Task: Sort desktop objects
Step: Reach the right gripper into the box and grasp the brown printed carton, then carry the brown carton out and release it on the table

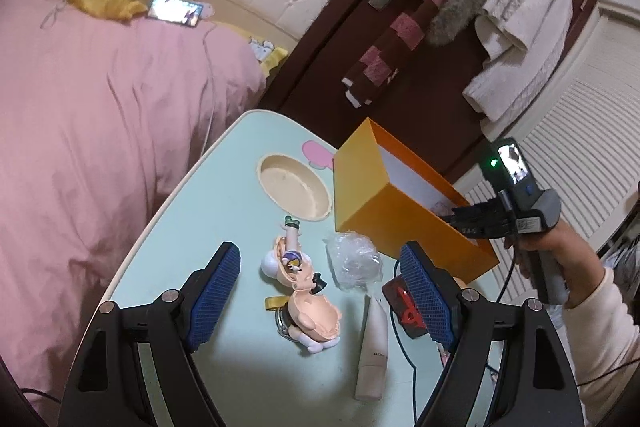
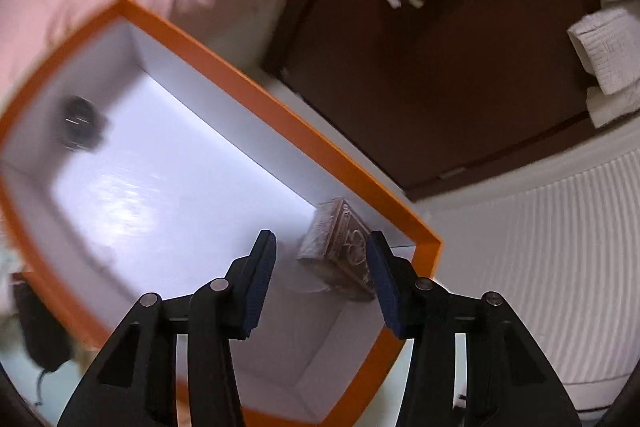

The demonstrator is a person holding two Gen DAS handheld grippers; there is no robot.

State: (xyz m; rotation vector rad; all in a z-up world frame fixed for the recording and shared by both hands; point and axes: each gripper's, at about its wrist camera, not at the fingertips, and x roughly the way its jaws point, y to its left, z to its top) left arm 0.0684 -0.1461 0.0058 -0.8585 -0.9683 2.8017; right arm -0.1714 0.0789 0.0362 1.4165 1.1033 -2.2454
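Note:
An orange box (image 1: 372, 187) with a white inside stands on the pale green table (image 1: 240, 379). My left gripper (image 1: 320, 299) hovers open above a peach cartoon figurine (image 1: 304, 291). Beside the figurine lie a crumpled clear wrapper (image 1: 354, 261), a beige tube (image 1: 373, 347) and a red and black item (image 1: 404, 307). My right gripper (image 2: 322, 279) is open over the orange box (image 2: 256, 83). Inside the box a brown patterned card box (image 2: 340, 247) lies just beyond the fingertips, and a dark round object (image 2: 82, 129) rests in the far corner.
A beige round dish (image 1: 294, 187) sits on the table behind the figurine. A pink-covered bed (image 1: 100, 99) borders the table's left side, with a phone (image 1: 174, 11) on it. A dark door (image 1: 360, 39) with hanging clothes stands behind. A person's hand (image 1: 560, 259) holds the right gripper.

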